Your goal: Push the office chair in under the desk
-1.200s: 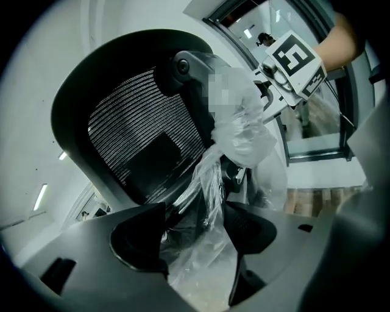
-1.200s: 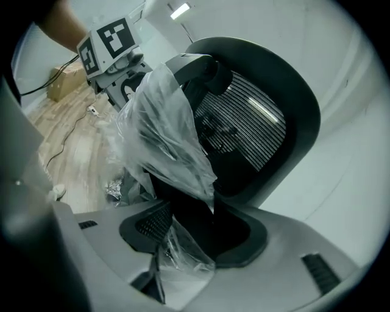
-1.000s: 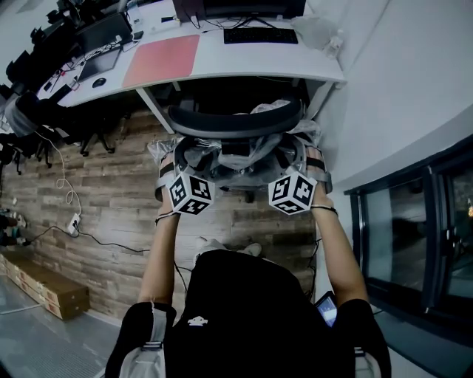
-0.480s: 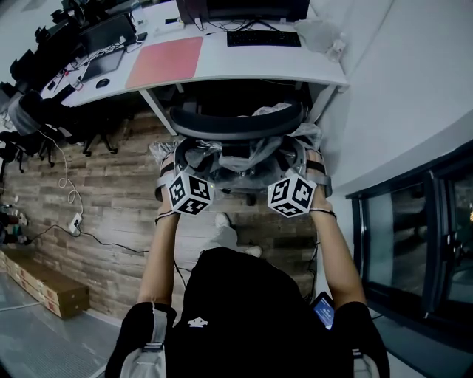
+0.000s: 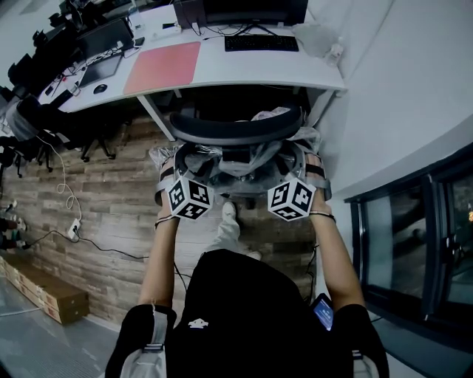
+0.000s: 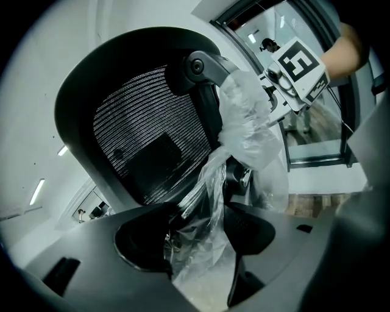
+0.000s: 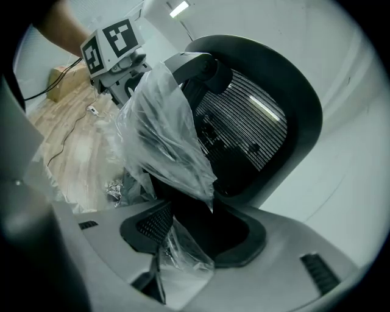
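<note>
Head view shows the office chair with its back at the desk edge, not yet tucked under. Both the left gripper and the right gripper are clamped on its plastic-wrapped armrests. The push looks midway, and the next move calls for an even, straight shove forward.

Cool, flat indoor light in the head view, brightest on the white bench top, properly dark underneath it. Heavy fisheye bend toward the corners there, but fairly sharp overall. Black vignette ring round both gripper views. Daylight through the window in the left gripper view, with soft glare on the plastic wrap. Blown-out ceiling light up top in the right gripper view, plus bright streaks on the mesh of the office chair. Mushy, out-of-focus bodies on the left tool and right tool, deep shadow in the pockets.
</note>
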